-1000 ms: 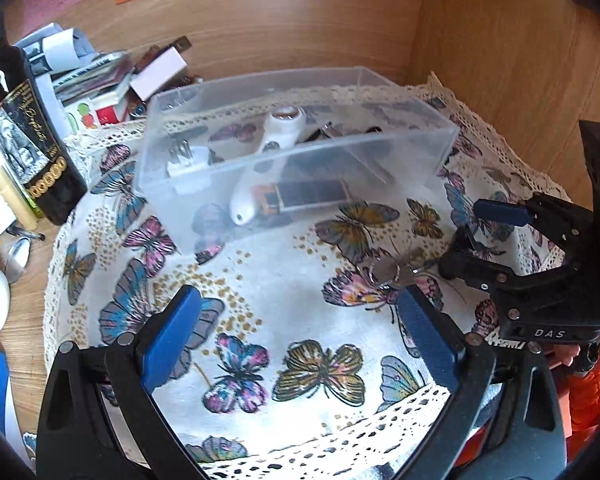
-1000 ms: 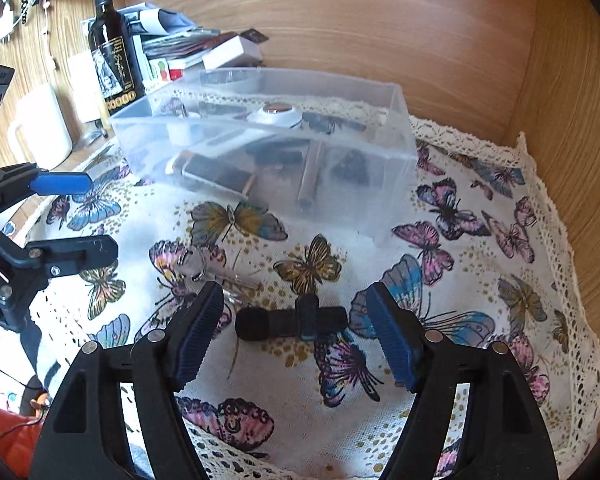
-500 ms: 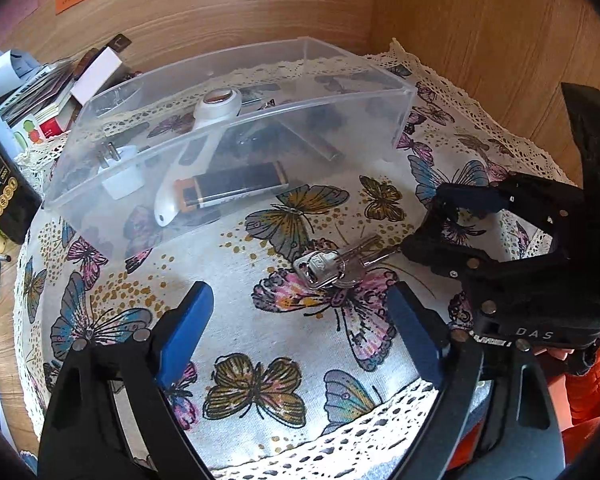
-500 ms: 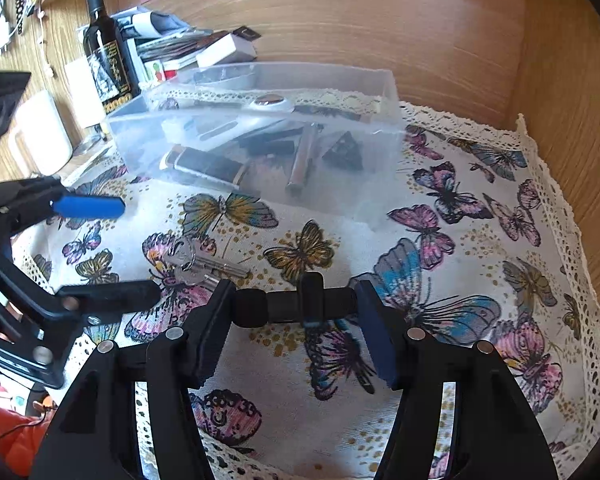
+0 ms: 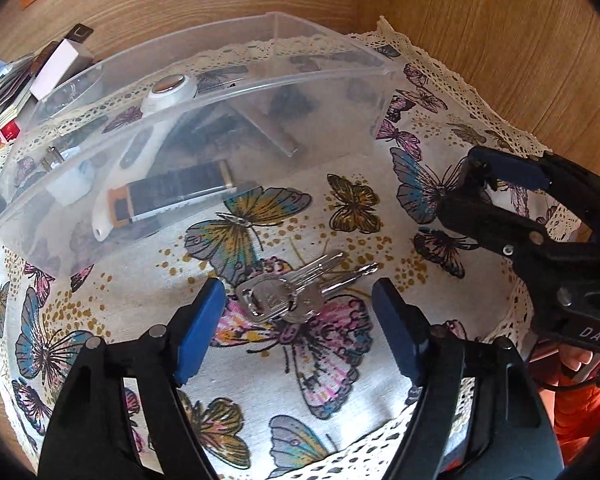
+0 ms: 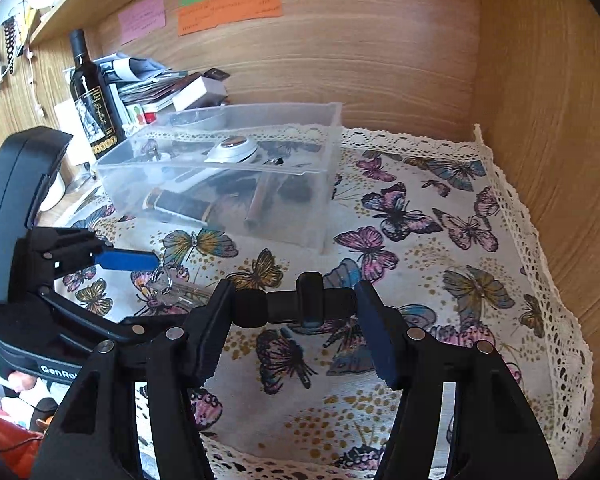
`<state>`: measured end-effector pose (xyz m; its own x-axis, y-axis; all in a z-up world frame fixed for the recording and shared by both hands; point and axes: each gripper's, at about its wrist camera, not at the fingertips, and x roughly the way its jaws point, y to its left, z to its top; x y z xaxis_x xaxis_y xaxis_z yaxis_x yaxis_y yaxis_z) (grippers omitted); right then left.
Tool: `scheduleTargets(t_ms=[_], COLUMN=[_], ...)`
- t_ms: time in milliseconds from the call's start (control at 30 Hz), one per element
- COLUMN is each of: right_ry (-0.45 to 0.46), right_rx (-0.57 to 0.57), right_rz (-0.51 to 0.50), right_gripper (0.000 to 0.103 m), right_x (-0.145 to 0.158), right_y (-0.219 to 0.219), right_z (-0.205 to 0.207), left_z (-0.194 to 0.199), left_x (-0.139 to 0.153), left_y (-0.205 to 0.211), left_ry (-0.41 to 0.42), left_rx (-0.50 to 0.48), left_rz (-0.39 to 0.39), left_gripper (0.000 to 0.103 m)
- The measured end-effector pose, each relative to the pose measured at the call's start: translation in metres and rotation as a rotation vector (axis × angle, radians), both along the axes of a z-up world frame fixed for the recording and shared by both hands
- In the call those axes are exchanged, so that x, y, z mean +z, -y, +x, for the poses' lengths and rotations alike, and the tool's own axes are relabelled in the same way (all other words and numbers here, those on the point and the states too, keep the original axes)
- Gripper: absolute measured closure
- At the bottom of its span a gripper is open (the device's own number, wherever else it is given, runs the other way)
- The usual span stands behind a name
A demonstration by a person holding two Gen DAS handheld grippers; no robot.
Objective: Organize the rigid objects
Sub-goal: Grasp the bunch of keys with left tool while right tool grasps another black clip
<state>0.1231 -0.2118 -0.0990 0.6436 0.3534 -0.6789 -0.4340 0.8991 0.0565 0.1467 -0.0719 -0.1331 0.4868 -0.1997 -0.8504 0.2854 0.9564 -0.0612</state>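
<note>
We are working over the desk's butterfly cloth (image 6: 452, 280), which is spreading under both hand-held grippers and reaching the wooden wall beyond them. Ahead of both, the clear plastic bin (image 5: 204, 92) is sitting on the cloth, holding a white handled device (image 5: 168, 92), a dark flat bar with an orange end (image 5: 172, 194) and other dark items we cannot make out through the plastic. To the far left of the right hand-held gripper (image 6: 294, 312), a dark bottle (image 6: 90, 96) is standing beside a stack of books. That gripper is clamping a small black cylindrical piece (image 6: 296, 306) end to end between its blue pads, just above the cloth. The left hand-held gripper (image 5: 298, 308) is standing open, its pads flanking the bunch of keys (image 5: 288, 292) lying on the cloth, with neither pad touching them.
</note>
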Motion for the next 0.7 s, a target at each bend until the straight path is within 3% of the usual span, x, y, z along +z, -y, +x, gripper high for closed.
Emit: scheduleTargets(t_ms=[100, 333, 433, 567, 700], right_ry=[0.008, 0.017, 0.018, 0.016, 0.016], right_rx=[-0.014, -0.036, -0.036, -0.031, -0.025], right_rz=[0.009, 0.009, 0.011, 0.015, 0.016], right_gripper=[0.046, 0.046, 0.045, 0.045, 0.045], right_x=[0.001, 0.002, 0.002, 0.001, 0.000], right_y=[0.005, 0.012, 0.014, 0.014, 0.011], right_z=[-0.001, -0.004, -0.005, -0.004, -0.004], left_z=[-0.001, 0.009, 0.009, 0.004, -0.001], left_x=[-0.003, -0.005, -0.005, -0.003, -0.001], left_y=[0.010, 0.019, 0.020, 0.020, 0.013], left_ry=[0.007, 0.029, 0.050, 0.069, 0.071], left_rx=[0.000, 0.029, 0.032, 0.018, 0.016], left_rz=[0.024, 0.033, 0.038, 0.033, 0.016], left_gripper=[0.021, 0.023, 0.033, 0.063, 0.083])
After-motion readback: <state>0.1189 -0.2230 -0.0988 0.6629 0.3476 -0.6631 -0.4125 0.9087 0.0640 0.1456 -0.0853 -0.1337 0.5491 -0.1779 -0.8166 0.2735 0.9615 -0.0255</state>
